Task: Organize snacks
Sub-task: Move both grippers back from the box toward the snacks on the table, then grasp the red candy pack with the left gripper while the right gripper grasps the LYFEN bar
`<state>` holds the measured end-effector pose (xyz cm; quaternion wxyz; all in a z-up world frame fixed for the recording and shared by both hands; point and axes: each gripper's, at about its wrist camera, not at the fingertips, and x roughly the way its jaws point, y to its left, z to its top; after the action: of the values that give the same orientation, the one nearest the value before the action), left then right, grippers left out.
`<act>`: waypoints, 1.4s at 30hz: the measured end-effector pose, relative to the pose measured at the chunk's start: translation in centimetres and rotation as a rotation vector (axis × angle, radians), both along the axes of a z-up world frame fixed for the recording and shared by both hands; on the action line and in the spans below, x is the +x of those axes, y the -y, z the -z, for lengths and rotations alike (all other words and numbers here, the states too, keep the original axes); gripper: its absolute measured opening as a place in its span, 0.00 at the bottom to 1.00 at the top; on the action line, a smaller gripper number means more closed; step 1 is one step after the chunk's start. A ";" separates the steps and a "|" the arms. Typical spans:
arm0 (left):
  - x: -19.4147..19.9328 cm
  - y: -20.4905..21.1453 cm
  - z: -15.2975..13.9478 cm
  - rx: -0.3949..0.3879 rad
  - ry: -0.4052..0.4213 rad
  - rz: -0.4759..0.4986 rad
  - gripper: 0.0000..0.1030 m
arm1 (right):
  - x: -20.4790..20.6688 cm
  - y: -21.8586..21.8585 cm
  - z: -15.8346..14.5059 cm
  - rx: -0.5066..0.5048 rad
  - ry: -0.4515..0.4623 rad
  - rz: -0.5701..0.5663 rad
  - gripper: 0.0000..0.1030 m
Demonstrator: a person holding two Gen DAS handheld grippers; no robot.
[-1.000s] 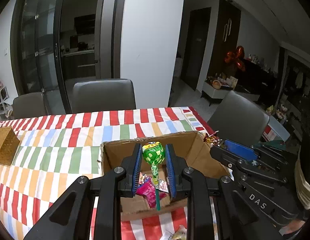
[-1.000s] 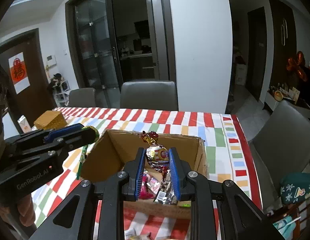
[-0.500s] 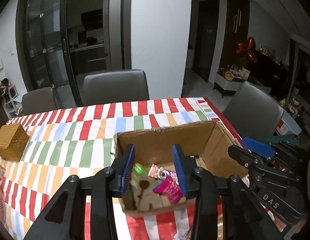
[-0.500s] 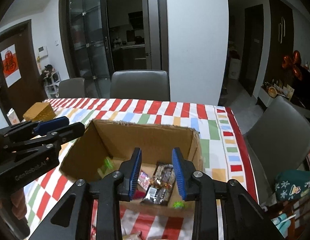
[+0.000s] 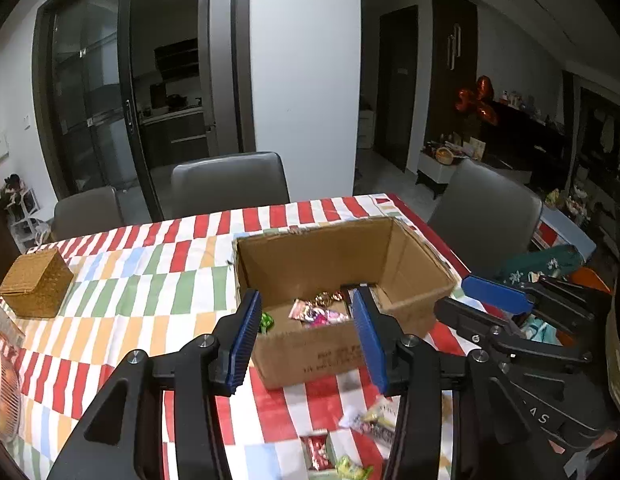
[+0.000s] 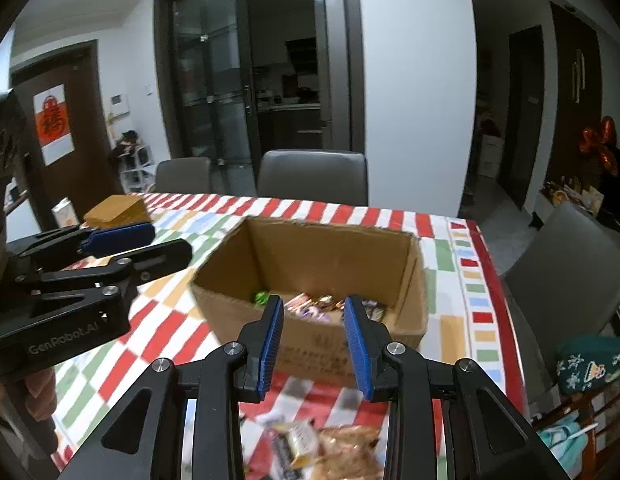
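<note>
An open cardboard box (image 5: 410, 258) (image 6: 414, 280) stands on the striped tablecloth and holds several wrapped snacks, among them a green lollipop (image 5: 267, 321) (image 6: 261, 297) and a pink packet (image 5: 316, 314). My left gripper (image 5: 308, 320) is open and empty, in front of and above the box's near wall. My right gripper (image 6: 312, 322) is open and empty, also before the box. Loose snacks (image 5: 350, 444) (image 6: 310, 448) lie on the cloth between the box and me.
A woven basket (image 5: 36, 282) (image 6: 116, 210) sits at the table's left. A wire bowl of oranges (image 5: 0, 392) is at the near left edge. Grey chairs (image 5: 230, 184) stand behind and right of the table. The table's right edge (image 6: 494, 280) is near the box.
Both grippers opened and dropped their candies, the green lollipop and the foil-wrapped sweet, into the box. Both then drew back and up toward me, bringing the loose snacks into view.
</note>
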<state>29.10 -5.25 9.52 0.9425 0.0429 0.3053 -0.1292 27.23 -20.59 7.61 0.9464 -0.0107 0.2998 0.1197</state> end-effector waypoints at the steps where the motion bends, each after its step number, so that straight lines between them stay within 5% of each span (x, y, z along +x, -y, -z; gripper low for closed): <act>1: -0.5 0.0 0.2 0.006 0.002 0.002 0.46 | -0.4 -0.1 0.1 -0.001 0.000 -0.005 0.32; 19: -6.1 -1.3 5.1 0.001 -0.081 0.000 0.47 | -5.0 -2.1 4.6 -0.018 -0.090 -0.111 0.32; 42: -5.8 -2.4 14.5 0.048 -0.298 -0.014 0.47 | -3.5 -4.0 14.0 -0.055 -0.351 -0.181 0.32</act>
<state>23.33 -2.81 -4.96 0.8862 0.0435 0.4452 -0.1204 23.73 -16.61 -6.34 0.8644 -0.0424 0.4611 0.1960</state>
